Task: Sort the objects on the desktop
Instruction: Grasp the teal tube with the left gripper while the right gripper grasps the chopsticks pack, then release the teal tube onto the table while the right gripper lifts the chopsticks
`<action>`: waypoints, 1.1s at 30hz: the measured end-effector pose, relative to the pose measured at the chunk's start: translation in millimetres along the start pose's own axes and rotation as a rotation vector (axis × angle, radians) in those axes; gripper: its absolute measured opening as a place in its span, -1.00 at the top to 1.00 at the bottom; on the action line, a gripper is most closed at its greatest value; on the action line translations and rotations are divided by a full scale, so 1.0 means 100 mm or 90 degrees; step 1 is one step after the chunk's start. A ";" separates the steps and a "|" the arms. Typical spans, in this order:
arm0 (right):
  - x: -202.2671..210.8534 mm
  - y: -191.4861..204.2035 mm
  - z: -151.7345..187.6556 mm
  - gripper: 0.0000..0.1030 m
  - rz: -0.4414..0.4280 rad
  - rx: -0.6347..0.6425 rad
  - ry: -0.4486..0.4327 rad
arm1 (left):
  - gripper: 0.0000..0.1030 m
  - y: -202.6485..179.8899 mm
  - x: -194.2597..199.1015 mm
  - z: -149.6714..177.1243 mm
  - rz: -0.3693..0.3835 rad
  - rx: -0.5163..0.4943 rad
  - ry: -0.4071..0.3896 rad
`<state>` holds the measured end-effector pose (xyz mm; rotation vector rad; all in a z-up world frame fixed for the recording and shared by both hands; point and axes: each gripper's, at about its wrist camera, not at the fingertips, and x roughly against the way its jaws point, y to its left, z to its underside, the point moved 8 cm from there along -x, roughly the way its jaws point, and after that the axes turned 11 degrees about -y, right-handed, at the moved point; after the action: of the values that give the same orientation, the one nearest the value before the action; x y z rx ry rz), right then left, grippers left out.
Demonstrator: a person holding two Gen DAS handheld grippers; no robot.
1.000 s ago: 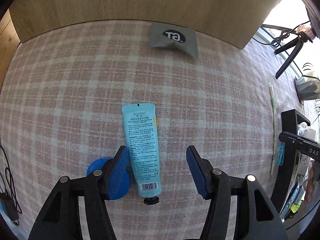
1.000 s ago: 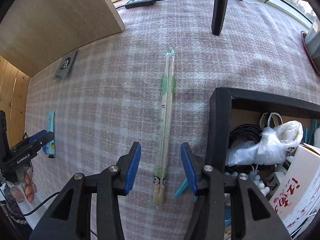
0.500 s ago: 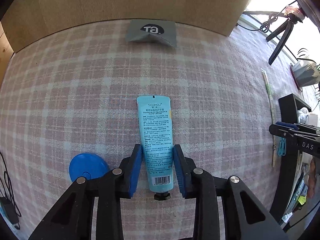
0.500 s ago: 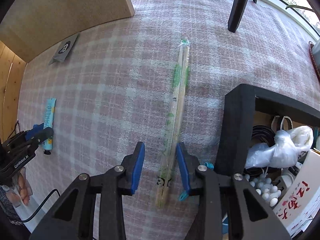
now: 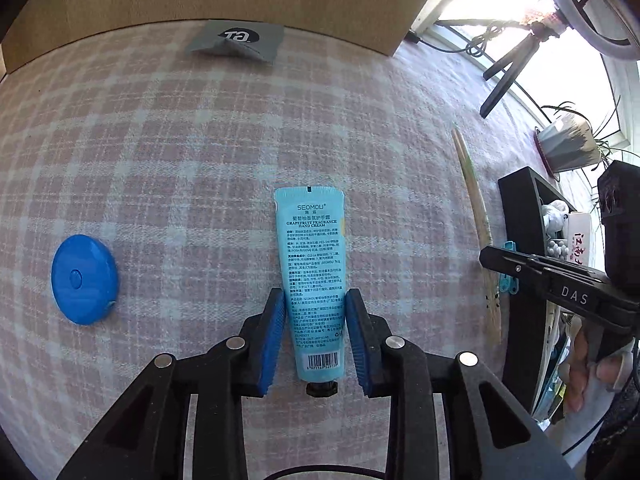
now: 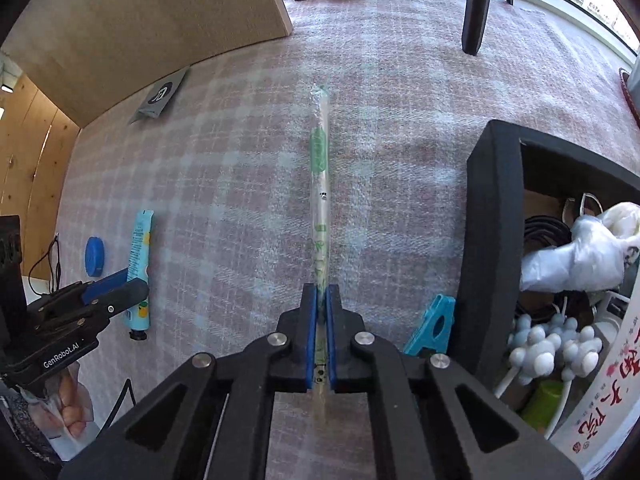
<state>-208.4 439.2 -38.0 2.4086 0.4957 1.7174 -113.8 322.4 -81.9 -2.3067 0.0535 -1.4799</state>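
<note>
Two hand-held grippers work over a table (image 5: 200, 140) covered in a pink and white checked cloth. The left hand-held gripper (image 5: 316, 334) is clenched on a pale blue hand cream tube (image 5: 312, 264), its blue pads pressing both sides of the tube's lower half, just above the small black cap. The tube lies flat with its crimped end pointing away and its printed label and barcode facing up.

The right hand-held gripper (image 6: 321, 336) is clenched on a long, thin pair of chopsticks in a clear wrapper with green print (image 6: 320, 184), gripped near the close end, so most of the length reaches out ahead over the cloth.

To do this step well, I would lift both straight up and slowly. The tube is soft and may bulge or slip, so a steady squeeze matters. The chopsticks, held near one end, will probably droop or swing, and should go end first into the black storage box (image 6: 484, 208) just to the right, which is already crowded.

A round blue tape measure (image 5: 84, 280) and a grey pouch (image 5: 240, 42) remain on the cloth.
</note>
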 end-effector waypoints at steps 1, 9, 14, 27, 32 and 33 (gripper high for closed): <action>0.05 -0.01 0.02 0.91 -0.010 -0.008 -0.005 | 0.44 -0.03 0.02 0.00 0.001 -0.003 -0.001; 0.65 -0.02 0.24 0.91 -0.071 -0.041 -0.040 | 0.47 -0.34 0.27 -0.11 0.033 -0.049 -0.021; 0.96 -0.25 0.15 0.91 -0.095 -0.061 -0.072 | 1.00 -0.52 0.41 -0.24 0.050 -0.100 -0.028; 1.69 -0.97 0.42 0.91 -0.062 -0.122 -0.148 | 1.00 -1.01 0.32 -0.09 0.072 -0.169 0.001; 1.95 -1.48 0.61 0.91 -0.013 -0.154 -0.163 | 0.99 -1.36 0.31 0.08 0.111 -0.195 0.016; 2.01 -1.57 0.66 0.91 -0.003 -0.161 -0.166 | 0.99 -1.42 0.30 0.12 0.116 -0.199 0.020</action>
<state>-116.5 660.2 71.5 2.3918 0.2340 1.3424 -115.7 449.1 -11.2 -2.4382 0.5250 -1.5004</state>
